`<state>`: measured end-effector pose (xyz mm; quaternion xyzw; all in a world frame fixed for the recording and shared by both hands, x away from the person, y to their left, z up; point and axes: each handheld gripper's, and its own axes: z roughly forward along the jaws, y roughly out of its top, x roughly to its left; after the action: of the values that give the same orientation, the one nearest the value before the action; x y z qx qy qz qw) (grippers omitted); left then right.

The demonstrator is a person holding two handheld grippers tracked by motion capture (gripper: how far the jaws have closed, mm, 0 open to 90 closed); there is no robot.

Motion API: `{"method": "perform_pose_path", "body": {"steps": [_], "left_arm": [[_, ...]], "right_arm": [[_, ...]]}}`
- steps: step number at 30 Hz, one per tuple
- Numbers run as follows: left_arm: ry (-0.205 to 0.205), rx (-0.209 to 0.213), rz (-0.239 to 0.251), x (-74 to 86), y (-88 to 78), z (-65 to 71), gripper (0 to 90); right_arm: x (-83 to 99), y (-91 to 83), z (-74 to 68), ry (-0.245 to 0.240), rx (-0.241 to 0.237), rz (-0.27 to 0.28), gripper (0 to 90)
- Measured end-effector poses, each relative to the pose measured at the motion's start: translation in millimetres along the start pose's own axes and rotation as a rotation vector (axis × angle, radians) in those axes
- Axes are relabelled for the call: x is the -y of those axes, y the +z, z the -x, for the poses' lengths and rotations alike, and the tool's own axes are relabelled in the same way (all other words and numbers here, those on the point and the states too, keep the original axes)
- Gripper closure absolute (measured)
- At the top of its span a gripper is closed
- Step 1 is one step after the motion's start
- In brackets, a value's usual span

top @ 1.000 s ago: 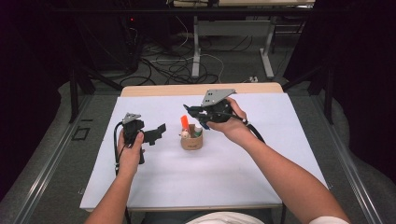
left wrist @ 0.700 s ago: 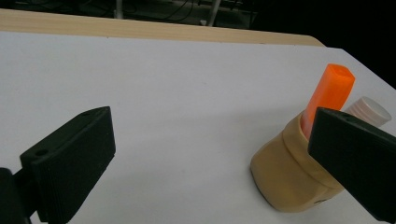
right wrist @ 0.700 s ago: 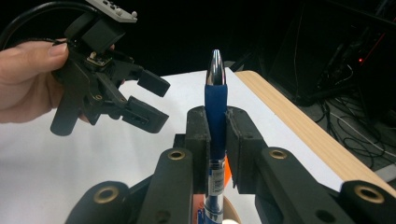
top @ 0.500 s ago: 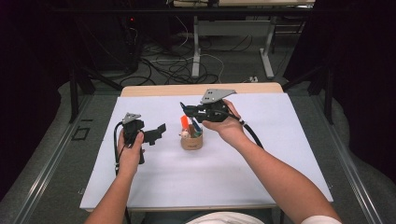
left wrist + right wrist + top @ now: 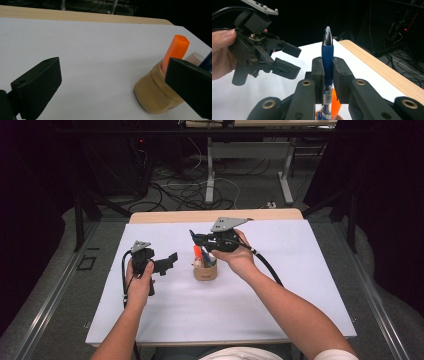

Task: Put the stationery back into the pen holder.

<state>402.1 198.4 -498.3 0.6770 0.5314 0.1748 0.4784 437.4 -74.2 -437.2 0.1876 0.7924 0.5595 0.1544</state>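
On the left, my left gripper [image 5: 167, 264] hovered just above the white table cover [image 5: 300, 285], a little apart from the cup [image 5: 205, 270], with its jaws standing wide and nothing between them. In the left gripper view the tan cup [image 5: 152, 96] sat just ahead of one jaw, tilted in the frame because the camera was rolled, with an orange marker [image 5: 175, 51] sticking out of it. The risk I judged there was a careless nudge: that jaw was near enough to the cup wall to tip it if the hand drifted toward it.

Over the cup, my right gripper [image 5: 328, 75] had its jaws clamped on the blue pen [image 5: 327, 57], gripping the barrel low on its rubber sleeve, the silver tip pointing up and the lower end down in the cup's mouth beside the marker. The grip looked narrow and the pen long, so I judged it could pivot between the pads, or catch on the marker and drag the light cup along.

The right hand [image 5: 240, 257] held its gripper from behind, forearm reaching in from the lower right, jaws aimed toward the left gripper; the left hand [image 5: 140, 282] held its grip upright, wrist straight.
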Motion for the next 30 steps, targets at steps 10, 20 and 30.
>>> {"method": "perform_pose_path", "body": {"steps": [10,20,30], "left_arm": [[-0.002,-0.001,-0.001,-0.2,0.4,-0.4,0.6],[-0.002,-0.003,-0.003,0.0,0.5,-0.7,0.6],[-0.002,-0.002,0.000,-0.3,0.2,-0.9,0.6]], "right_arm": [[13.7,5.4,5.1,0.038,0.015,0.030,80.0],[25.6,10.1,8.2,0.076,0.008,0.011,79.8],[27.7,11.7,7.4,0.074,0.003,-0.024,74.7]]}}
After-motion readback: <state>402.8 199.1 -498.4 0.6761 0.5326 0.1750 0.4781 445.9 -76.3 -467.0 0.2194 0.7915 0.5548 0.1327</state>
